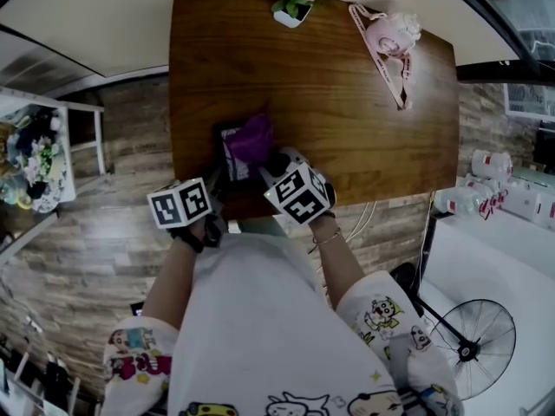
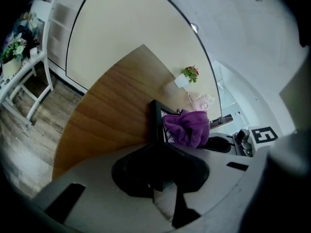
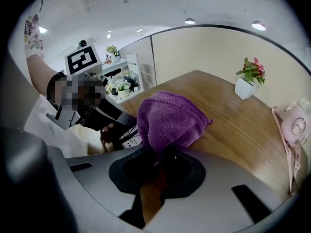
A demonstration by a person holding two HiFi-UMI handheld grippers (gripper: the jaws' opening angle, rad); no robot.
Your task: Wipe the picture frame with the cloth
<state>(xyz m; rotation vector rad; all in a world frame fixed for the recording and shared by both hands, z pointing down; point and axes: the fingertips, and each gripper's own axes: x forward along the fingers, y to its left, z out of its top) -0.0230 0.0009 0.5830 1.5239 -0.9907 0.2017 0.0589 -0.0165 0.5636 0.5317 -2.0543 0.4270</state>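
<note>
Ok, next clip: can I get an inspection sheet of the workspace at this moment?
Surface: brown wooden table.
Job's things: picture frame near the table's front edge; purple cloth against its face.
Clutter: potted flower and pink strapped pouch at the far edge.
Grippers: left gripper shut on the frame's edge; right gripper shut on the cloth.
Cables: pale cables hang below the table's front edge.
Surroundings: wood-look floor, fan at right, white shelf with flowers at left.
</note>
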